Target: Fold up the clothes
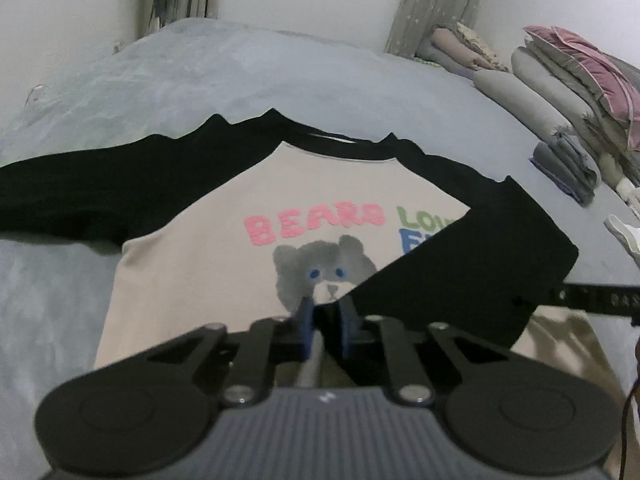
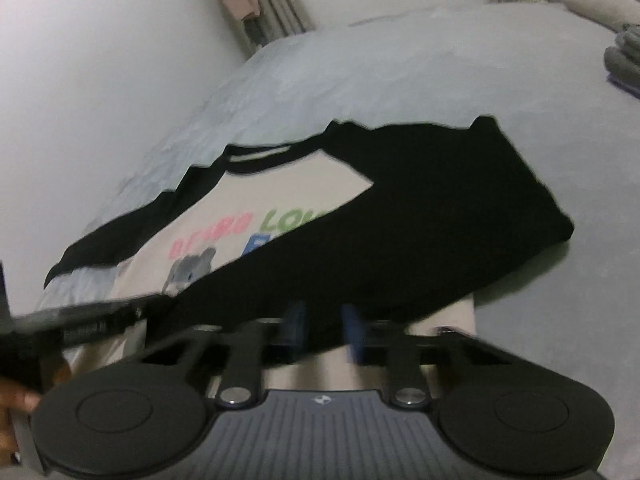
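Observation:
A raglan T-shirt (image 1: 188, 264) lies face up on the grey-blue bed (image 1: 240, 80). It has a cream body, black sleeves and a grey bear print under the word BEARS. Its left-hand sleeve (image 1: 80, 196) stretches out flat. The other black sleeve (image 1: 480, 264) is drawn diagonally across the chest and covers part of the print. My left gripper (image 1: 328, 320) is shut on that sleeve's end, just below the bear's face. My right gripper (image 2: 324, 326) pinches the lower edge of the same sleeve (image 2: 400, 240) further along. The view there is blurred.
Folded quilts and pillows (image 1: 560, 88) are stacked along the bed's right side, with a small pile of folded grey clothes (image 1: 568, 168) in front. A white wall (image 2: 100, 80) borders the bed on the left. A hand (image 2: 16, 396) shows at the lower left.

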`<state>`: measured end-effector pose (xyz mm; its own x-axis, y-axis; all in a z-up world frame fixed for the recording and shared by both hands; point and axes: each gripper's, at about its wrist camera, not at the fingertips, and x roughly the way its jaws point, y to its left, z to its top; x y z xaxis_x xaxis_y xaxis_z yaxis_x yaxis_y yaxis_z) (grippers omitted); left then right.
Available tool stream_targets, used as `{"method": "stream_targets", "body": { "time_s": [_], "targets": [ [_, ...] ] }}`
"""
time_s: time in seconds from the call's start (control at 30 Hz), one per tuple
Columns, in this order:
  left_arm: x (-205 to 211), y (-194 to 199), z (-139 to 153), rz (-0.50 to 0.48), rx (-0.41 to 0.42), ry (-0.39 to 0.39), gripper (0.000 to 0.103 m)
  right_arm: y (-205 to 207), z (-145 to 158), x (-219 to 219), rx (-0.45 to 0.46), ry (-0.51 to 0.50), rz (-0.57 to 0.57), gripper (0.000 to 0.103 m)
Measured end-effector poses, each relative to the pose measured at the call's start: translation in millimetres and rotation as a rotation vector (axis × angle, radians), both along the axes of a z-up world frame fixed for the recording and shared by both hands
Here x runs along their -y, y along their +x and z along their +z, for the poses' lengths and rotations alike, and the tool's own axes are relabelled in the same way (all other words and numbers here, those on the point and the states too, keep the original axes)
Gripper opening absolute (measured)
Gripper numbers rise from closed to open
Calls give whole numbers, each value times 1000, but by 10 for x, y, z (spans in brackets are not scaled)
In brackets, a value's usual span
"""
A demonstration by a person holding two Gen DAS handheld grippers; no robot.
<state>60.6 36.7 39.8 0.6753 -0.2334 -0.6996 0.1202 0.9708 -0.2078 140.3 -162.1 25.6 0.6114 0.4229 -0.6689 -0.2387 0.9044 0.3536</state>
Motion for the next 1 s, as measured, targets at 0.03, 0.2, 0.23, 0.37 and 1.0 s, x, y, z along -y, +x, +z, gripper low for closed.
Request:
{"method": "stream_targets", "body": {
  "time_s": [0.03,0.2,0.23,0.37,1.0],
  "targets": [
    [-14,-13,25,0,2,-11,7,-4,10,14,3,15,0,4],
    [-177,-113,236,20,33,-89,6,-69,93,43,-19,104,77,5],
    [-196,-131,265,25,37,-91,5,-75,90,36,-33,103,83,12],
    [-176,-153,225,28,15,-64,6,-77,12,-1,-87,83,84,39],
    [-268,-57,-2,46,-58,-161,11,-813,-116,-1434,341,-377,580,29]
  ]
}}
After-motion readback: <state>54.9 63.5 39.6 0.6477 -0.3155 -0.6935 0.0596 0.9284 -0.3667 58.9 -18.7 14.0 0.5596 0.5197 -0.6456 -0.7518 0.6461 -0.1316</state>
